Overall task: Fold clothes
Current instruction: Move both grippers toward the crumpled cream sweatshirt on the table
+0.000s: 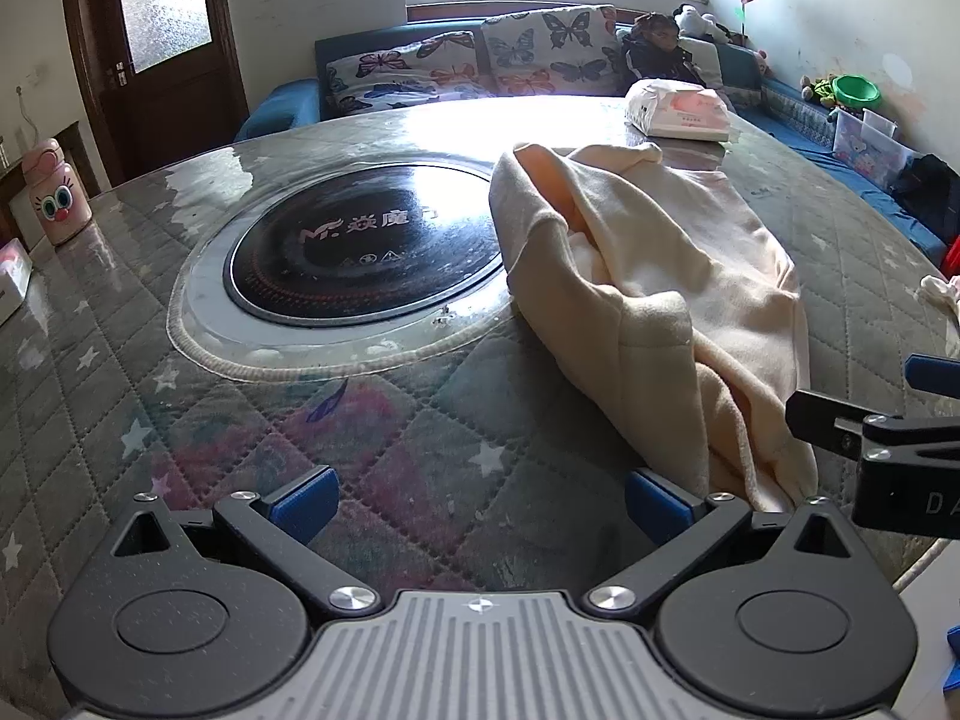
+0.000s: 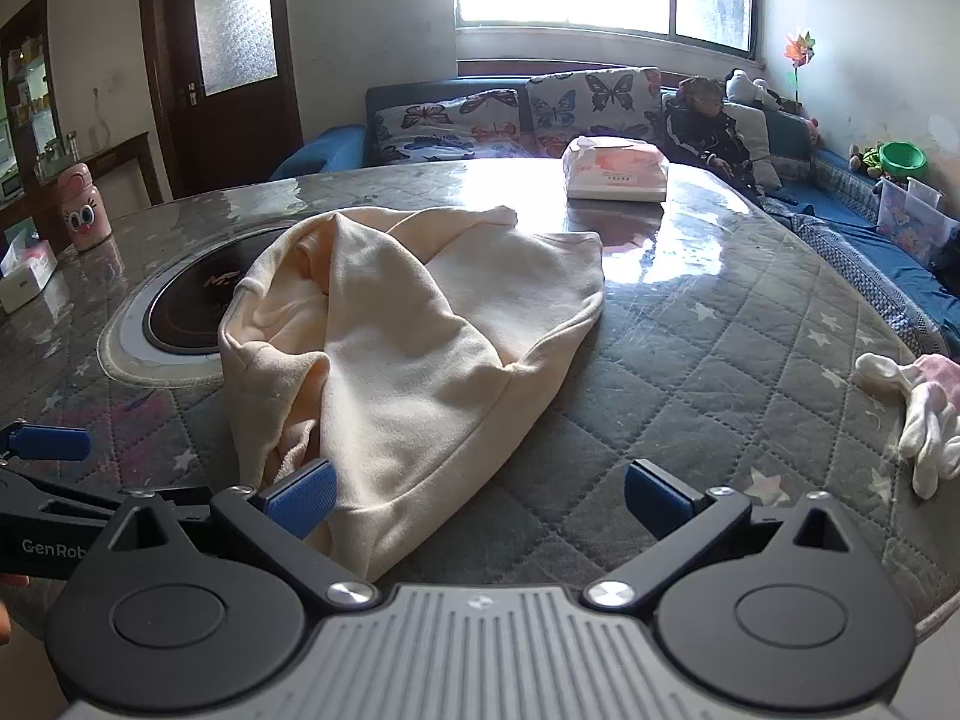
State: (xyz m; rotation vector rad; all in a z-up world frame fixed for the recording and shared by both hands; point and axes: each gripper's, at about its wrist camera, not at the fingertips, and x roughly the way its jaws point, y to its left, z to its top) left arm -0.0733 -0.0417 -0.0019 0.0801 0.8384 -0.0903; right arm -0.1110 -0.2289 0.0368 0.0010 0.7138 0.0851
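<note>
A cream garment lies crumpled on the quilted round table, right of the black hotplate. My left gripper is open and empty, just left of the garment's near end. In the right wrist view the same garment lies ahead, partly folded over itself. My right gripper is open, its left finger pad at the garment's near edge, holding nothing. The right gripper's finger also shows at the right edge of the left wrist view.
A pack of tissues lies at the table's far side. A pink and white small garment lies at the right edge. A pink bottle and a tissue box stand at the left. A sofa with a seated child is behind.
</note>
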